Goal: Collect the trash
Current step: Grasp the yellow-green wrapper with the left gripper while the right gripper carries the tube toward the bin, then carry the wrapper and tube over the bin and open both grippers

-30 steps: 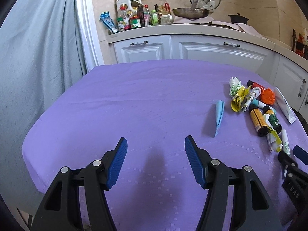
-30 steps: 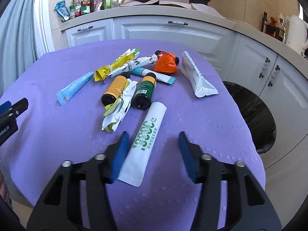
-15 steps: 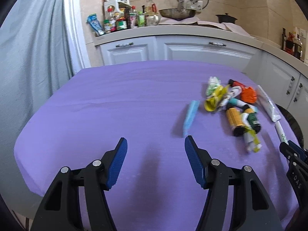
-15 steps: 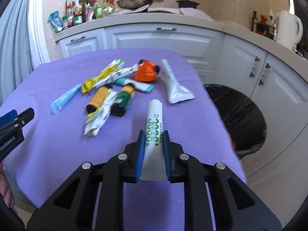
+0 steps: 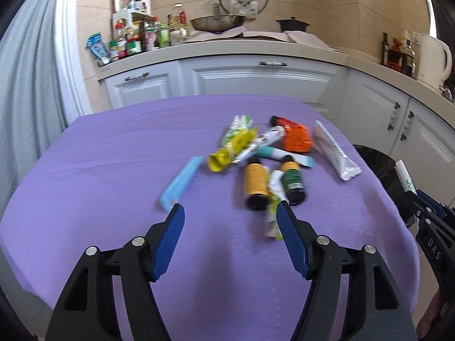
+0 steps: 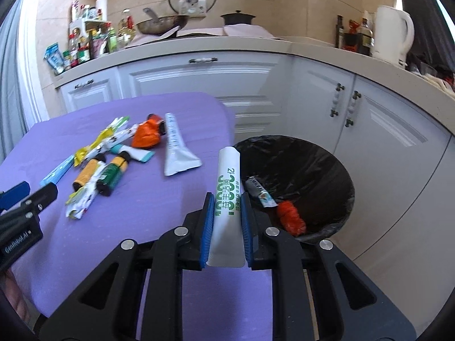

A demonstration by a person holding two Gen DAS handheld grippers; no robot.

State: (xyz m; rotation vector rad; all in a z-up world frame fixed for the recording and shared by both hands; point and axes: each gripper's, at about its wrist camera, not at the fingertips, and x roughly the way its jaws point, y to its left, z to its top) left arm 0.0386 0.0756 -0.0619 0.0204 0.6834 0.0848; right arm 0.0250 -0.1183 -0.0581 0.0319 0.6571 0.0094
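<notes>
Round black-lined trash bin (image 6: 318, 153) beside table: holds a crumpled orange wrapper (image 6: 291, 217) and a small silvery tube (image 6: 260, 193). Right gripper (image 6: 227, 209) pinches a white green-lettered tube (image 6: 229, 187), its tip over the bin's near rim. Left gripper (image 5: 230, 217), jaws opening and holding nothing, hovers above the purple tablecloth (image 5: 113, 153), before the litter pile (image 5: 264, 164). Cloth bare to the left.
</notes>
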